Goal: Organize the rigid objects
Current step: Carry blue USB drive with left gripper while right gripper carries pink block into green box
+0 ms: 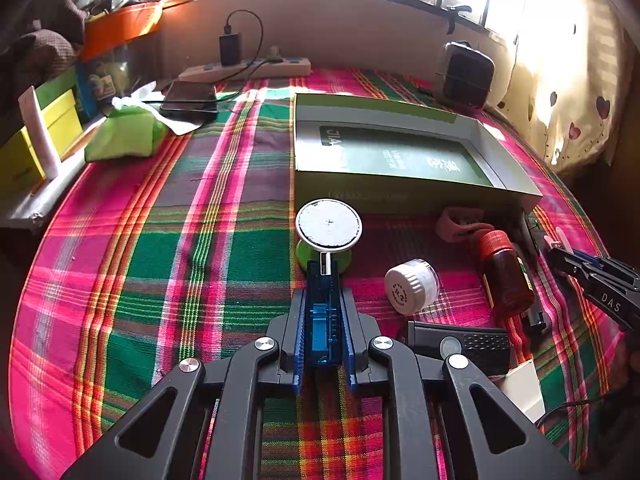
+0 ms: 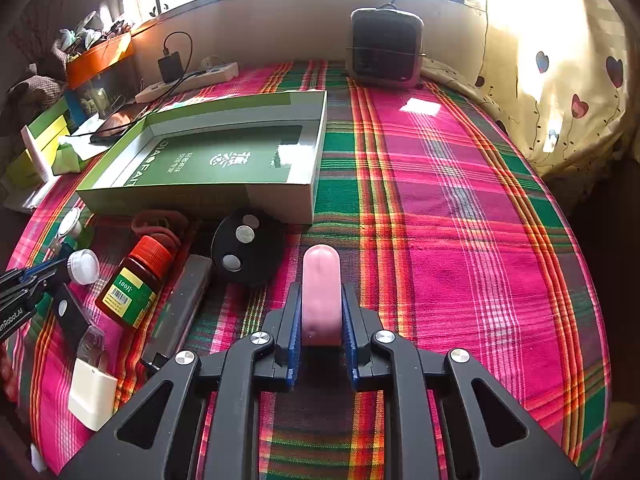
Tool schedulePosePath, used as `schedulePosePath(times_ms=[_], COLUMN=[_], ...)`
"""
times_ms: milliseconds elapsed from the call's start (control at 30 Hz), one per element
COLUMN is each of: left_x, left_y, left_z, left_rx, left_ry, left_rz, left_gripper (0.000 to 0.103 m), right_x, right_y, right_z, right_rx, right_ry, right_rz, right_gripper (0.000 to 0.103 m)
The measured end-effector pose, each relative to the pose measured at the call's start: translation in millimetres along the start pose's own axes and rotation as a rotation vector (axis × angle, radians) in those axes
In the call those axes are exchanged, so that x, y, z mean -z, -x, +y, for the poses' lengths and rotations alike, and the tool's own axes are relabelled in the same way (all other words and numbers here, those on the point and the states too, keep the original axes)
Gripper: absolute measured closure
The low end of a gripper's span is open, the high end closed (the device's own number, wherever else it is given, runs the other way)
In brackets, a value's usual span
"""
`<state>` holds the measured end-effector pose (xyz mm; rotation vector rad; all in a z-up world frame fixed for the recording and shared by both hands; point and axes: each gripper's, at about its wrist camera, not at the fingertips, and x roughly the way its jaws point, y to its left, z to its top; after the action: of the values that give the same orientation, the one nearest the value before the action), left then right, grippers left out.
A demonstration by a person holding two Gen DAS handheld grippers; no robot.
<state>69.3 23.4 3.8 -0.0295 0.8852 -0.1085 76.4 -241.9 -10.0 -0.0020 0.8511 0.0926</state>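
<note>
Now | left claw (image 1: 323, 312) clamps blue stick (image 1: 322, 320) | right claw (image 2: 321, 312) clamps pink tube (image 2: 321, 296)

The open box (image 1: 400, 148) lies behind the bottle (image 1: 506, 276), with the power strip (image 1: 248, 68) farther back.

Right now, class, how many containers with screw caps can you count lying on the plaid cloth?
2: a brown bottle with a red cap, and just left of it a small white-capped jar. Clutter nearby may hide others.

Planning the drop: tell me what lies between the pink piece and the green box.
Only bare plaid cloth between pink piece and green box, per right wrist view.
</note>
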Motion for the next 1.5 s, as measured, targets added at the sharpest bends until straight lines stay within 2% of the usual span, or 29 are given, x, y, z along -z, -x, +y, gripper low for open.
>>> schedulePosePath(times_ms=[367,700,1000,1500], left_x=[-10.5,-41.1,-78.0,-132.2], left_y=[21.0,27.8,5.8,-59.6], left_z=[3.5,0.3,-1.1,-15.5], left_rx=[0.002,0.022,0.051,0.079], left_ry=[-0.006,-0.025,-0.024,-0.077], left_rz=[-0.039,-0.074,-0.065,0.007], left_gripper=[0.088,0.088,0.088,0.088], right_x=[-4.5,-30.9,-64.3,-112.2], right_y=[15.2,27.8,10.9,-50.1], right_z=[2.4,7.0,15.7,25.9], right_rx=[-0.025,-0.048,-0.079,-0.084], right_ry=[0.001,0.018,0.041,0.067], right_rz=[-0.028,-0.07,-0.058,0.026], right_gripper=[0.084,0.084,0.084,0.084])
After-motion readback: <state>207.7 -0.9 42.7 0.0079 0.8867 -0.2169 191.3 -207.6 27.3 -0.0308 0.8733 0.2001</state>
